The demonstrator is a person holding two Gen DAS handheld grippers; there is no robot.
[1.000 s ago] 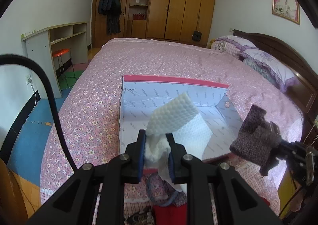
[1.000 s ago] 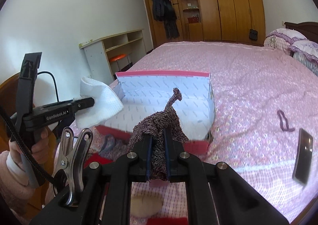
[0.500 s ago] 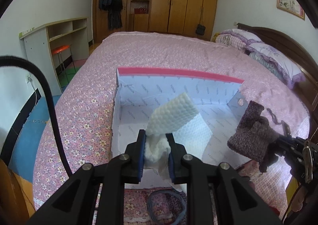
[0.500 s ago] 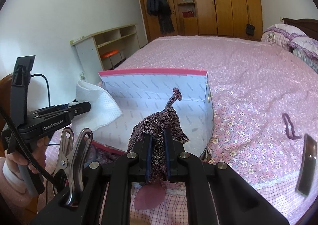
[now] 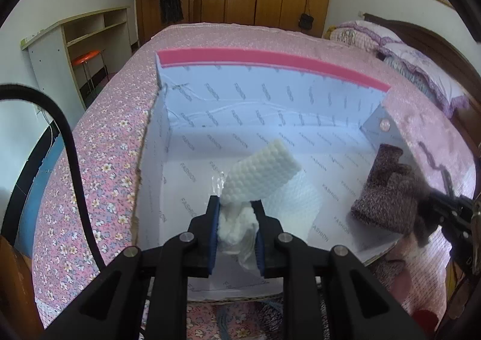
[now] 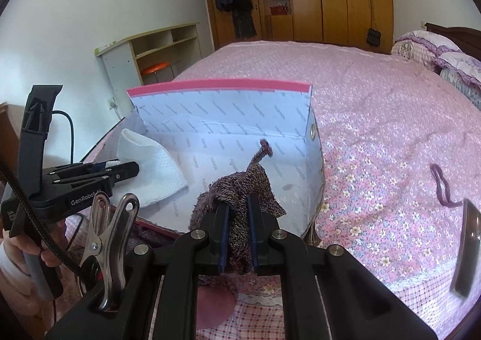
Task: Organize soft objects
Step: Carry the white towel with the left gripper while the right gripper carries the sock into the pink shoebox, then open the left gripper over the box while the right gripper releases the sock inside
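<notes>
An open box (image 5: 270,75) with a pale blue printed lining and a pink rim lies on the pink flowered bed; it also shows in the right wrist view (image 6: 219,111). My left gripper (image 5: 236,220) is shut on a white textured cloth (image 5: 261,177) and holds it over the box's near left part. My right gripper (image 6: 237,217) is shut on a purple-brown knitted piece (image 6: 243,183), over the box's near right corner. The knitted piece also shows at the right of the left wrist view (image 5: 387,198).
A purple loop of cord (image 6: 442,186) and a dark flat object (image 6: 466,247) lie on the bed right of the box. Pillows (image 5: 421,60) are at the headboard. A white shelf desk (image 5: 60,51) and an orange stool (image 5: 87,57) stand left of the bed.
Both grippers have moved forward, from short of the box's near edge to over its inside, each still holding its item.
</notes>
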